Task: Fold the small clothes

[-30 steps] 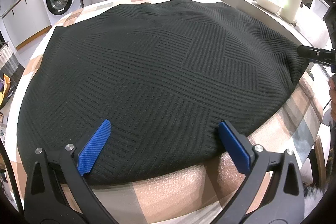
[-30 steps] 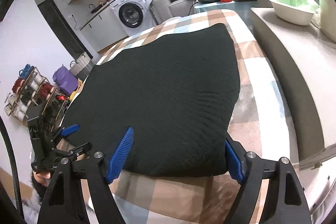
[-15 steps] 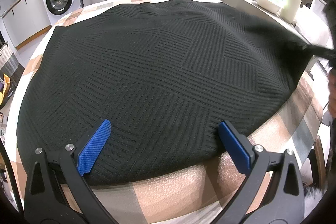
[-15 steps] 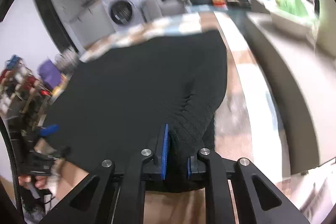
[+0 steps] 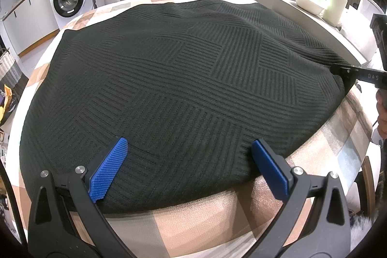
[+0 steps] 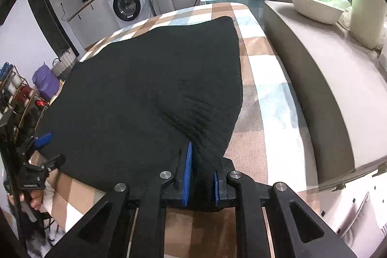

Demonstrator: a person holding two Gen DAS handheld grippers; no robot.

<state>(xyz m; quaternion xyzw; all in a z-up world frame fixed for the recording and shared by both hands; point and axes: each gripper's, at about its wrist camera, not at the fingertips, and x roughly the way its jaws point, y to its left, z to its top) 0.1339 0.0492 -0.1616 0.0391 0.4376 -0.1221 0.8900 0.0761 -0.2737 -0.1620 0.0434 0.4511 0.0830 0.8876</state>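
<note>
At the sweater's (image 6: 150, 88) corner, the right gripper (image 6: 200, 175) has clamped on fabric; the left gripper (image 5: 188, 158) stays spread.

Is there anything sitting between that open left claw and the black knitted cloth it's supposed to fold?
Nothing visible. The left gripper is open, its blue fingers already straddling the near edge of the black knit garment on the checked table. The right gripper is shut on the garment's corner.
</note>
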